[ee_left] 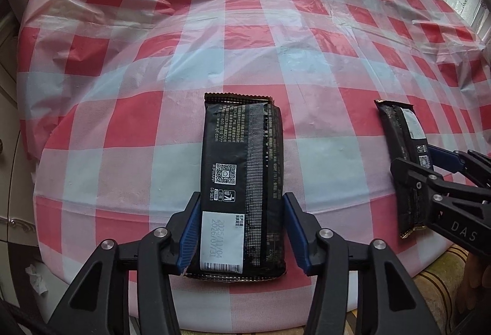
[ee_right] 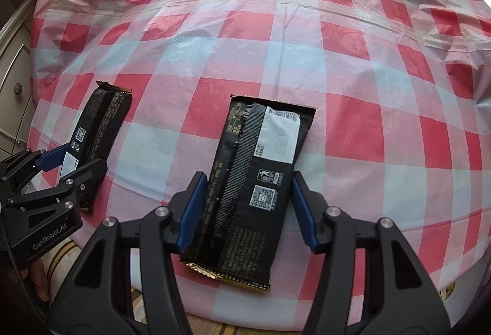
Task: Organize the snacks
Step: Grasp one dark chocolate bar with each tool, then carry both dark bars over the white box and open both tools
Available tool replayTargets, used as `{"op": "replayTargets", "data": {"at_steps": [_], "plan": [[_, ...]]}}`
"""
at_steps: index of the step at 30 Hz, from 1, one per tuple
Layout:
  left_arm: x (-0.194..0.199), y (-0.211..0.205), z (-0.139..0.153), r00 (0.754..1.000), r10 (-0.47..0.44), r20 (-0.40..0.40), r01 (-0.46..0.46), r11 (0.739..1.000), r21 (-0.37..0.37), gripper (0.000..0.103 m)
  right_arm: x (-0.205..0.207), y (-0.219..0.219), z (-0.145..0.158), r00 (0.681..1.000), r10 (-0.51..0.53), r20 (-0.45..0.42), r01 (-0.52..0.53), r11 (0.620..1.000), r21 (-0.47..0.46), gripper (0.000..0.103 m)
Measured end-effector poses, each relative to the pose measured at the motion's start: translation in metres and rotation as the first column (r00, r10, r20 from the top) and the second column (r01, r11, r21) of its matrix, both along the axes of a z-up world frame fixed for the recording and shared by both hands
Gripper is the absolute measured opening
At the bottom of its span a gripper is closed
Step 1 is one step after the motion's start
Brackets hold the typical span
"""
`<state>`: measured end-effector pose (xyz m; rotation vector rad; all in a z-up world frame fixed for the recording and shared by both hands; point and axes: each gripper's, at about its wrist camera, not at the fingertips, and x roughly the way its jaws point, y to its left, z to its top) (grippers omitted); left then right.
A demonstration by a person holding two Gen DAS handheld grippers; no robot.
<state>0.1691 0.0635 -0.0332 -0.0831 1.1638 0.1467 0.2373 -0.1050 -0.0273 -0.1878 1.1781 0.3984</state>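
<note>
Left wrist view: the left gripper (ee_left: 242, 230), black with blue finger pads, straddles the near half of a long black foil snack packet (ee_left: 242, 181) lying flat on the red-and-white checked plastic tablecloth (ee_left: 245, 43). The packet runs straight away from the camera, its white date label nearest. The left blue pad (ee_left: 188, 230) touches the packet's edge; the right pad sits just beside the opposite edge with a thin gap, so the jaws are spread about the packet's width and not pressing it. To the right, well apart, a second black foil snack packet (ee_left: 405, 157) lies on the cloth with the right gripper (ee_left: 429, 169) over its near part.

Right wrist view: the right gripper (ee_right: 248, 209) frames that second packet (ee_right: 254, 181), which lies flat but skewed, far end tilted rightward, gold crimped near end at the table edge. The left pad touches its side; the right pad stands slightly clear, jaws parted. At the left, the first packet (ee_right: 98, 126) lies with the left gripper (ee_right: 70, 169) around its near end.
</note>
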Motion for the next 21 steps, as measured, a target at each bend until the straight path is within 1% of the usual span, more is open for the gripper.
{"op": "replayTargets", "data": {"at_steps": [2,5,7,13,17,21], "plan": [[-0.001,-0.001,0.001,1.000,0.004,0.003,-0.004,1.000,0.002,0.051,0.000,-0.001,0.000,1.000,0.000,0.001,0.000,1.000,0.014,0.057],[-0.004,-0.001,0.004,1.000,0.008,0.007,-0.008,1.000,-0.014,0.051,0.000,-0.008,0.003,1.000,-0.007,-0.008,0.007,0.998,0.063,0.056],[-0.005,-0.005,0.011,1.000,0.005,0.027,-0.005,1.000,-0.015,0.051,-0.001,-0.015,0.009,1.000,-0.019,-0.006,0.020,0.995,0.096,0.056],[-0.011,-0.025,0.027,0.998,-0.021,0.063,0.024,0.999,-0.046,0.051,-0.009,-0.036,0.026,0.999,-0.041,-0.003,0.041,0.988,0.152,0.056],[-0.010,-0.054,0.039,0.993,-0.079,0.087,0.085,0.994,-0.063,0.051,-0.017,-0.063,0.040,0.998,-0.064,0.014,0.061,0.988,0.145,0.056],[-0.006,-0.091,0.052,0.981,-0.156,0.111,0.165,0.983,-0.080,0.051,-0.026,-0.096,0.052,0.994,-0.101,0.045,0.095,0.988,0.120,0.056]]}}
